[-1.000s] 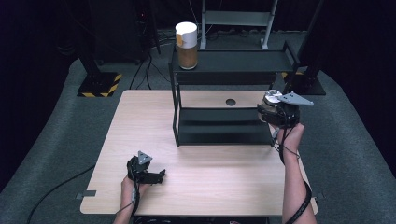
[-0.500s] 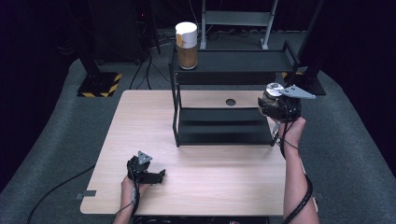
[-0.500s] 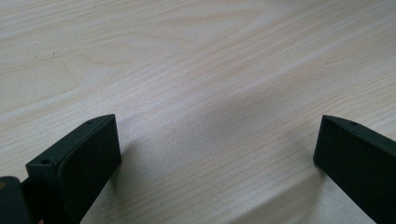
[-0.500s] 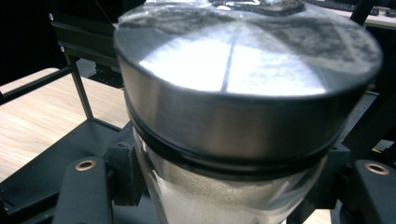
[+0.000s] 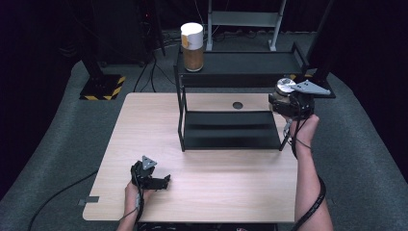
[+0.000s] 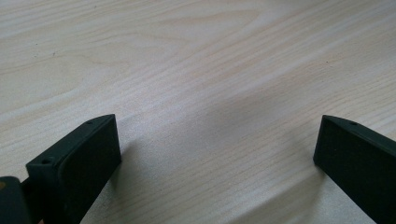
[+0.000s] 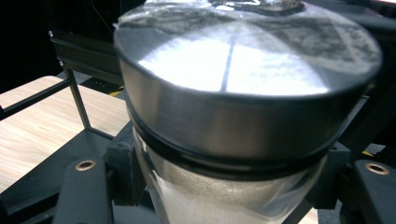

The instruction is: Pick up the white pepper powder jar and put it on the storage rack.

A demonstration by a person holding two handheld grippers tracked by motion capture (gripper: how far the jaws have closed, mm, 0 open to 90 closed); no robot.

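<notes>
Beside shelf [image 5: 231, 130], right tool [image 5: 288, 98] clamps metal-lidded jar [image 7: 243, 93], granules inside.

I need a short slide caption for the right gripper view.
Right tool clamped on a clear jar with a metal lid, beside the black shelf.

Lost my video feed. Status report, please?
Right gripper shut on metal-lidded jar, held at the shelf rack's right end. Left gripper open, low over table. Nothing in the way.
</notes>
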